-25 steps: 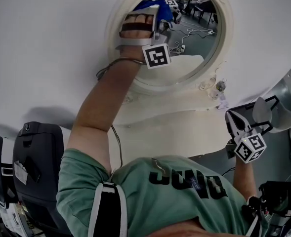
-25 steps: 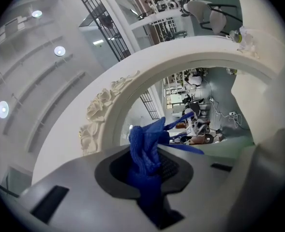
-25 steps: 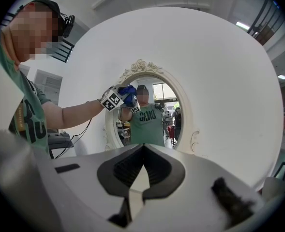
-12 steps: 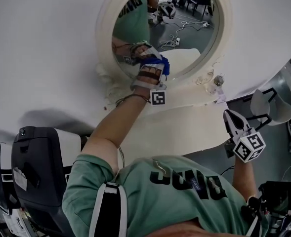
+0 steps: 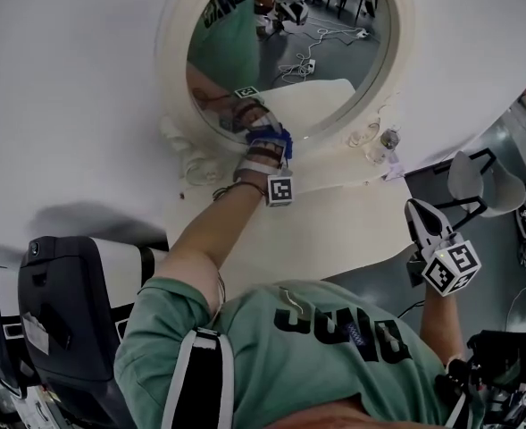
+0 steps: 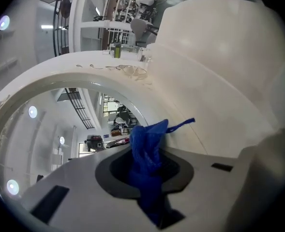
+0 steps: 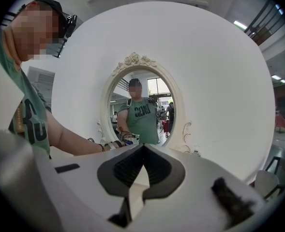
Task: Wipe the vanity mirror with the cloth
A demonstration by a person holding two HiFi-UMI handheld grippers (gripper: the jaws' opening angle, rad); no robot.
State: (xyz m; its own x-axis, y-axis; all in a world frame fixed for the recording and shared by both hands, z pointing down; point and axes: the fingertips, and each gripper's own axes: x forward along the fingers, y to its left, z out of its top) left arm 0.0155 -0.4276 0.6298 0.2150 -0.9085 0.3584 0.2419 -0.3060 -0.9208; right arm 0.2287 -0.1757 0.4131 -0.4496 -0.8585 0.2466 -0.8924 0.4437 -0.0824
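The oval vanity mirror (image 5: 316,43) in its cream carved frame (image 5: 175,61) stands on a white wall. My left gripper (image 5: 270,143) is at the glass's lower edge, shut on the blue cloth (image 5: 279,138), which presses against the bottom rim. In the left gripper view the blue cloth (image 6: 147,151) is bunched between the jaws, against the frame (image 6: 108,79) beside the glass (image 6: 55,144). My right gripper (image 5: 421,214) hangs low on the right, away from the mirror, shut and holding nothing. The right gripper view faces the mirror (image 7: 141,108) from a distance.
The white vanity top (image 5: 334,231) lies under the mirror, with a small bottle (image 5: 385,141) at the frame's lower right. A black padded chair (image 5: 66,302) stands at the lower left. A white lamp-like object (image 5: 481,184) and cables sit at the right.
My left gripper with the cloth has swept from the upper left of the glass down to its bottom rim. The right gripper has stayed put.
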